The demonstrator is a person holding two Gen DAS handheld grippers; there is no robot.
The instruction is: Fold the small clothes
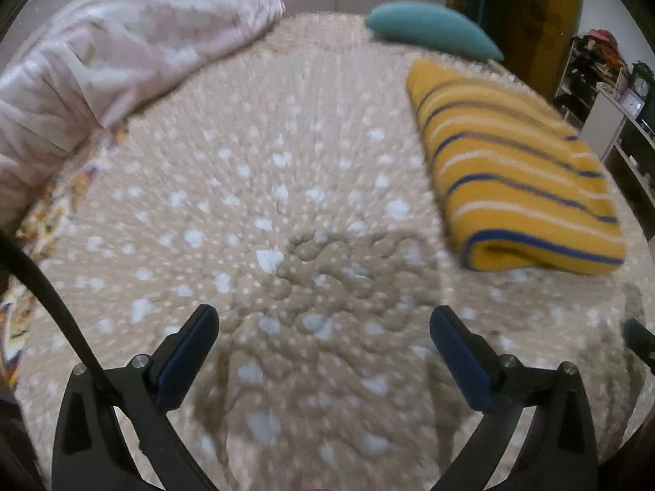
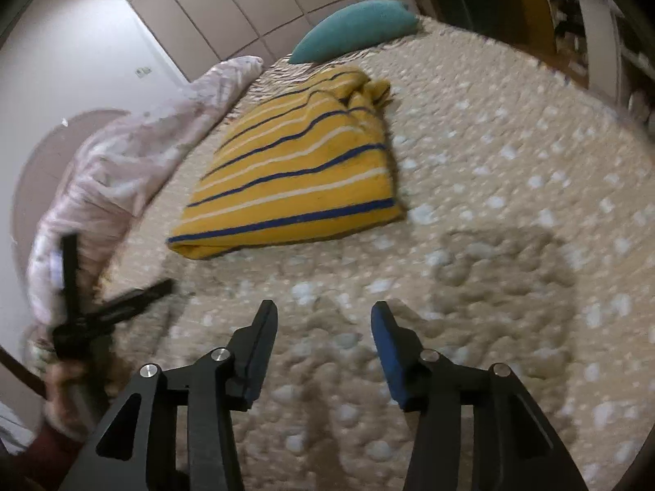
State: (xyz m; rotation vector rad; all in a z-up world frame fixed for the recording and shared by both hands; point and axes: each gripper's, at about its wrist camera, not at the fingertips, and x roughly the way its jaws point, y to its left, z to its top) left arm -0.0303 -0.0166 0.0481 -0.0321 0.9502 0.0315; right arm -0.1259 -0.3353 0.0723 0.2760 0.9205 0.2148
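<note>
A folded yellow garment with blue and white stripes lies on the beige spotted bedspread, ahead and right of my left gripper. That gripper is open and empty above bare bedspread. In the right wrist view the same garment lies ahead and left of my right gripper, which is open and empty. The left gripper shows at the left edge of that view, open.
A pale pink crumpled blanket lies along the bed's left side. A teal pillow sits at the head of the bed. Shelves with clutter stand to the right. A black cable crosses the left wrist view.
</note>
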